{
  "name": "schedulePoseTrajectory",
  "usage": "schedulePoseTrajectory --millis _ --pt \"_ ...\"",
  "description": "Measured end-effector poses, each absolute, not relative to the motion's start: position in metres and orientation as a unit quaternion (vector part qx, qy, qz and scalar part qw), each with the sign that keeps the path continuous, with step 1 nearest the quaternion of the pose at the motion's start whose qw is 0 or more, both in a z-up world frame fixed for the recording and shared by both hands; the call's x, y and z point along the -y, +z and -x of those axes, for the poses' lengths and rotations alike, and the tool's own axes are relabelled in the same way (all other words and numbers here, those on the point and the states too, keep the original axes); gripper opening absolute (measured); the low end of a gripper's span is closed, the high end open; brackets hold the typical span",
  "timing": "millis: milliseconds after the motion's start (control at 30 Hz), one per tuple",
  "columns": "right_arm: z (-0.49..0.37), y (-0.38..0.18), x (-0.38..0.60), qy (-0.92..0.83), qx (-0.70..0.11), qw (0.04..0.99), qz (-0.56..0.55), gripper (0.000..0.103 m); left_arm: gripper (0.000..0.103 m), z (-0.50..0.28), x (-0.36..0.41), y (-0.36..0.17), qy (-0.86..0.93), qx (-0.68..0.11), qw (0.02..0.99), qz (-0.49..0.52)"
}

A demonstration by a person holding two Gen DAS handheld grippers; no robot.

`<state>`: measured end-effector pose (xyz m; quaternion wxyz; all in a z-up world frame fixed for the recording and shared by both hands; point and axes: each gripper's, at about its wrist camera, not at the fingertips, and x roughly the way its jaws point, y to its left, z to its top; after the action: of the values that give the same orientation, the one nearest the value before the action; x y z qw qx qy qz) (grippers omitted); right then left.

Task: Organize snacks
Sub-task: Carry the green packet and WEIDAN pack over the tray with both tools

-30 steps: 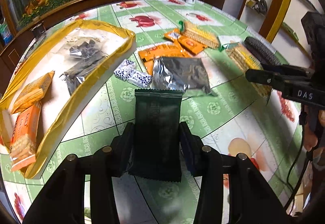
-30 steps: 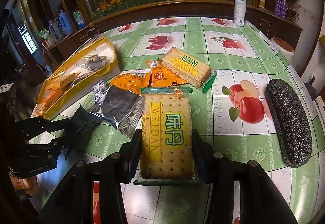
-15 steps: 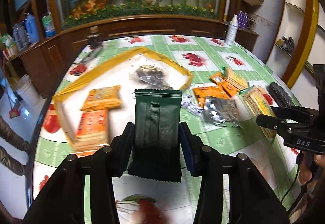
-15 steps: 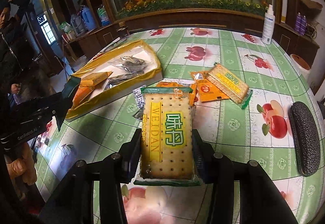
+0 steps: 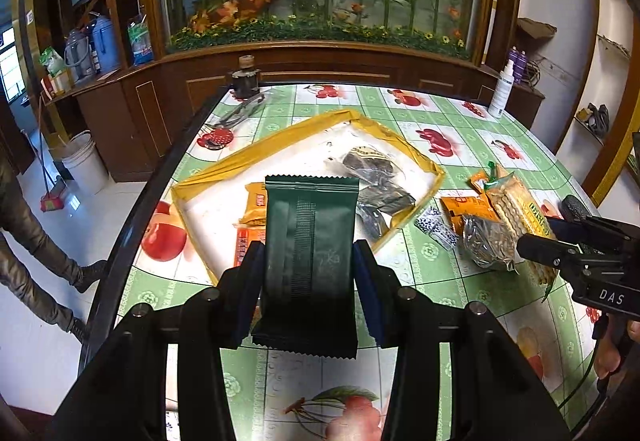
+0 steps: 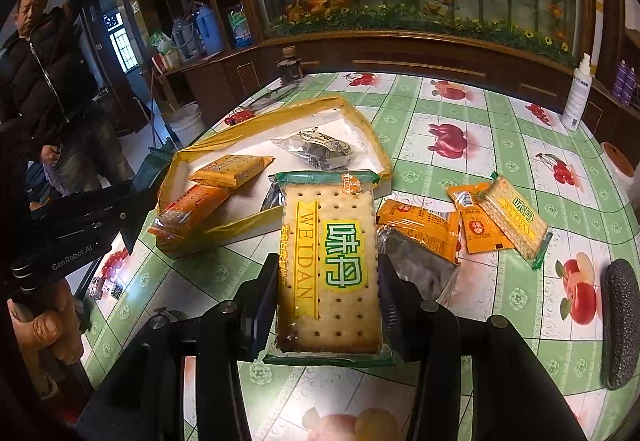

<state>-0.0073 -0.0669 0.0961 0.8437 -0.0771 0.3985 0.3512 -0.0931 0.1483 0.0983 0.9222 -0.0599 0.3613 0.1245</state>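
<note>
My left gripper (image 5: 306, 261) is shut on a dark green snack packet (image 5: 310, 237), held above the near side of a yellow-rimmed tray (image 5: 280, 137). My right gripper (image 6: 328, 273) is shut on a WEIDAN cracker pack (image 6: 332, 261), lifted over the table just right of the same tray (image 6: 224, 145). The tray holds orange cracker packs (image 6: 230, 171) and dark foil packets (image 6: 320, 151). Loose on the tablecloth lie orange sachets (image 6: 424, 227), a silver foil pack (image 6: 420, 265) and a second WEIDAN pack (image 6: 516, 219). The right gripper's body (image 5: 592, 261) shows at the left wrist view's right edge.
A black spectacle case (image 6: 620, 321) lies at the table's right edge. A white spray bottle (image 6: 576, 97) stands at the far right, a dark jar (image 5: 245, 77) at the far left corner. A person in a dark jacket (image 6: 44, 81) stands left of the table, near a white bucket (image 5: 84, 161).
Both grippers have risen and swung left toward the tray, each keeping its packet. The tray has moved from the far left to the centre of both views.
</note>
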Motion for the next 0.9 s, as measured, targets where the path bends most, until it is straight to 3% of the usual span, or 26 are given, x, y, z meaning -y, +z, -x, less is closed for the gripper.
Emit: schedulePoseTrajectory --millis 500,900 --pt "-0.040 0.136 0.014 0.383 -0.377 0.843 0.030 0.047 0.043 0.078 -0.174 0.122 0.144 -0.341 0.927 0.067" --pt "-0.032 0.096 -0.070 0.435 -0.406 0.802 0.053 0.047 0.043 0.078 -0.198 0.104 0.172 -0.355 0.914 0.094"
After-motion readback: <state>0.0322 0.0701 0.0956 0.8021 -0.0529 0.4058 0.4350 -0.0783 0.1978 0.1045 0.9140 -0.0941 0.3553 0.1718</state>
